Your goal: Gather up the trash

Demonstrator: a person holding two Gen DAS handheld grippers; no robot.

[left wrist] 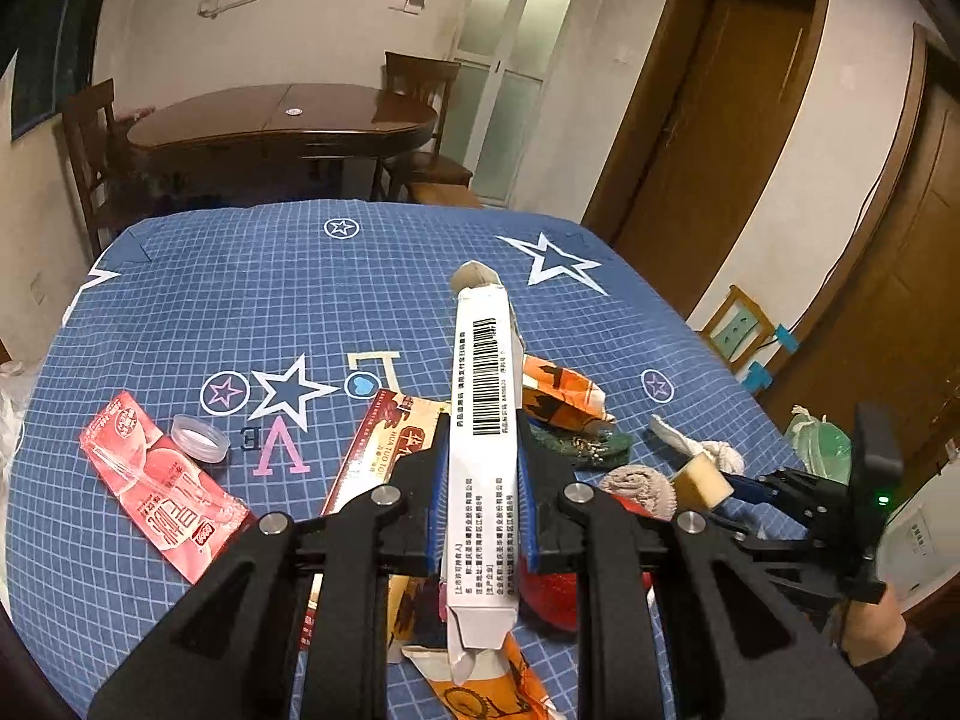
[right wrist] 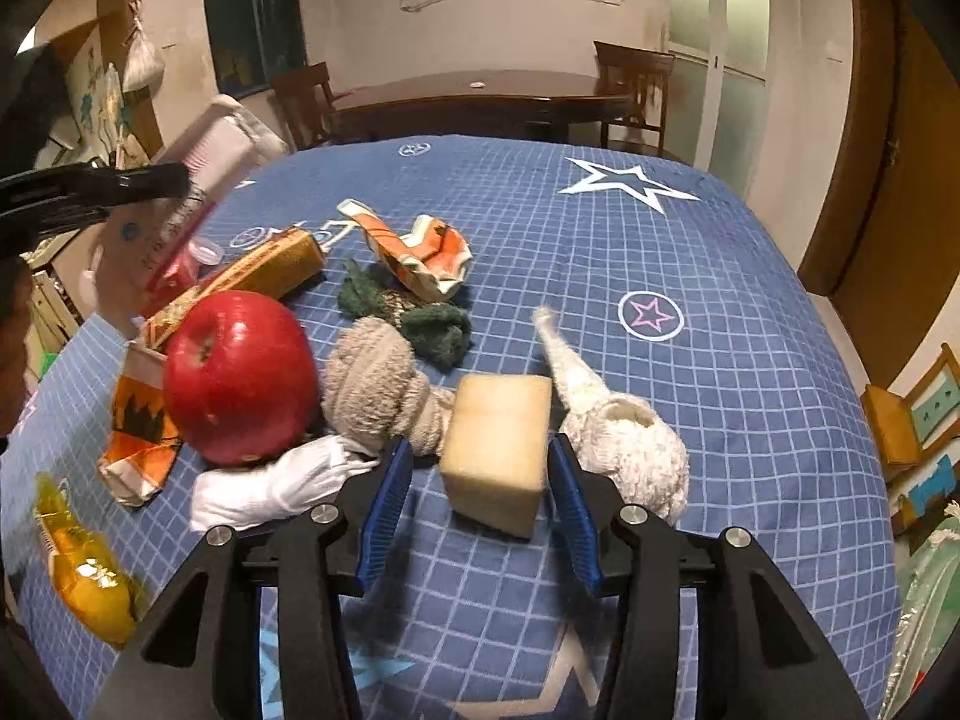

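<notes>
My left gripper is shut on a long white carton with a barcode and holds it above the blue checked tablecloth. My right gripper stands open around a yellowish sponge block; the right pad is at its side, the left pad is a little apart. The sponge block also shows in the left wrist view. Trash lies around: a red wrapper, a clear lid, a brown-red box, torn orange packaging, a yellow wrapper.
A red apple, a beige rolled sock, a white sock, a white glove and a green cloth lie by the sponge. A wooden dining table and chairs stand behind. A green bag hangs off the right edge.
</notes>
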